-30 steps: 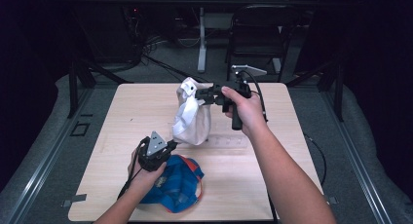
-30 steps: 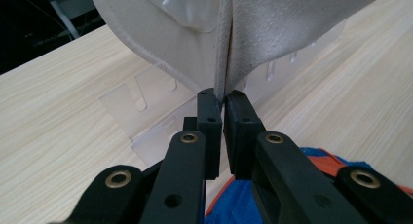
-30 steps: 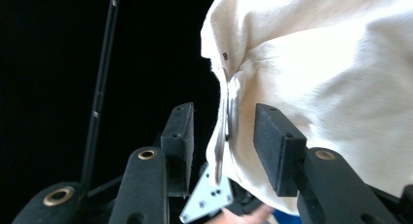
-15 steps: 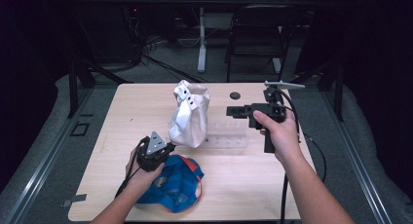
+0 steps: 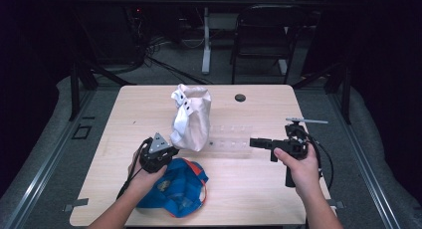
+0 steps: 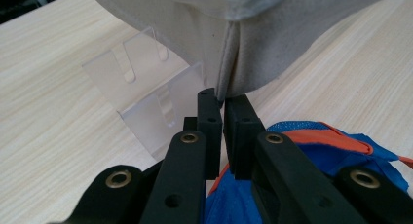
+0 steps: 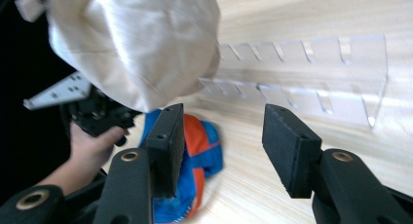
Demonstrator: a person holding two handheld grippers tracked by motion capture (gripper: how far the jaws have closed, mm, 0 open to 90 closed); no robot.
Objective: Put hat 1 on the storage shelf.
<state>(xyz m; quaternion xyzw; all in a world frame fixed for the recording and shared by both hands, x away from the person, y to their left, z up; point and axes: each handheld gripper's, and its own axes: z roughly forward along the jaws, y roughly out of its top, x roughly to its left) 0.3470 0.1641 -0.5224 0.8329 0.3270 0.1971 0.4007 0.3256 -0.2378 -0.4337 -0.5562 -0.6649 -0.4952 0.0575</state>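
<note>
your left gripper [image 6: 223, 104] is clamped on the hem of the white cap [image 5: 191, 117], over the blue cap [image 5: 176, 189]. your right gripper [image 7: 221, 131], jaws just opening with nothing between them, faces the clear acrylic rack [image 7: 311, 83], whose slots stand out in its view.
</note>
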